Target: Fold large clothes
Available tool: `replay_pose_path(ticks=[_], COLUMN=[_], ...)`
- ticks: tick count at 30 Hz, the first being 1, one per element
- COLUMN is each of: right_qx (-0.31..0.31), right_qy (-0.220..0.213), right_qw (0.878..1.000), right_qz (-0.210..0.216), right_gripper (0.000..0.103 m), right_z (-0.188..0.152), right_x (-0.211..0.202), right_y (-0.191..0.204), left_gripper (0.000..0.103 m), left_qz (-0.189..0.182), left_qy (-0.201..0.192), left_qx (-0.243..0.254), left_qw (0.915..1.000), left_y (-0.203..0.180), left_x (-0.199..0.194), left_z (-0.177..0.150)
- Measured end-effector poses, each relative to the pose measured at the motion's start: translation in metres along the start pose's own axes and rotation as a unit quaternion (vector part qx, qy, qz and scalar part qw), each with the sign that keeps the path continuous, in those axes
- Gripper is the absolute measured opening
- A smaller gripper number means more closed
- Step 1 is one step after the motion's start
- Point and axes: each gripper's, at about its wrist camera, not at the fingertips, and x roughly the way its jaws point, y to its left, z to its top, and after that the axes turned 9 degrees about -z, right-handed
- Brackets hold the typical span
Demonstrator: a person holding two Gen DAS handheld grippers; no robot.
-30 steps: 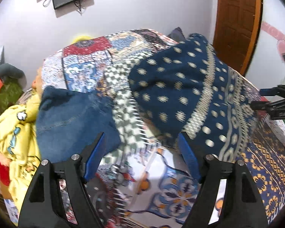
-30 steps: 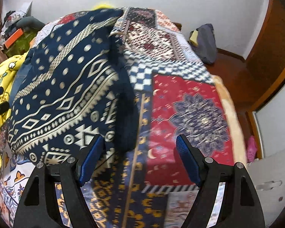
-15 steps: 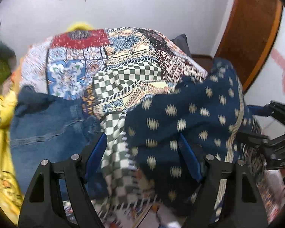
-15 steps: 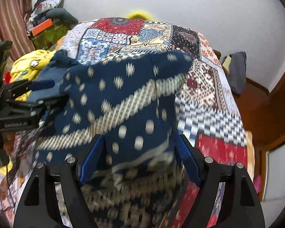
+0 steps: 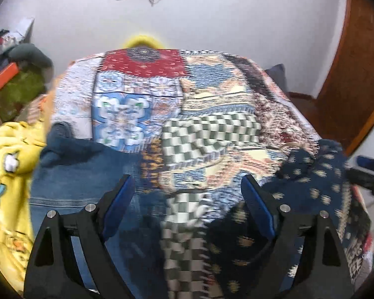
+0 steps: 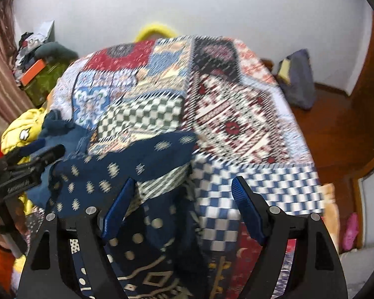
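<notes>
A large navy cloth with cream dots and bands [image 6: 147, 164] lies bunched on the patchwork bedspread [image 6: 236, 114]. In the left wrist view it sits at lower right [image 5: 311, 199]. My left gripper [image 5: 187, 206] is open and empty above the bed, between the navy cloth and a blue denim garment [image 5: 87, 174]. My right gripper [image 6: 184, 206] is open and empty just over the navy cloth's folded part. The left gripper also shows at the left edge of the right wrist view [image 6: 25, 169].
A yellow printed garment [image 5: 10, 164] lies at the bed's left side beside the denim. A green box with an orange item [image 5: 17, 87] stands at far left. A grey bag [image 6: 296, 79] and wooden door [image 5: 356, 74] are at right.
The navy cloth, spread high in front of both cameras before, has dropped into a bunch at the near side of the bed. Both views have swung toward the headboard wall.
</notes>
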Motion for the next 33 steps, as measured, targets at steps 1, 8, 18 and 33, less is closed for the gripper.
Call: replay_pose_path(ticks=[1, 8, 18, 33], right_qx=[0.001, 0.018, 0.039, 0.049], right_qy=[-0.009, 0.011, 0.116, 0.140], right_qw=[1.000, 0.995, 0.979, 0.960], right_qz=[0.003, 0.094, 0.161, 0.236], right_gripper=[0.079, 0.080, 0.080, 0.077], right_z=[0.000, -0.024, -0.079, -0.072], right_x=[-0.007, -0.024, 0.038, 0.061], right_y=[-0.003, -0.020, -0.025, -0.022], left_gripper=[0.087, 0.087, 0.087, 0.091], left_qz=[-0.004, -0.057, -0.218, -0.265], left_qy=[0.001, 0.023, 0.121, 0.131], left_qx=[-0.002, 0.001, -0.116, -0.175], left_qw=[1.0000, 0.9981, 0.9614, 0.9392], left_y=[0.002, -0.001, -0.003, -0.017], left_x=[-0.003, -0.041, -0.024, 0.022], left_z=[-0.001, -0.028, -0.085, -0.081])
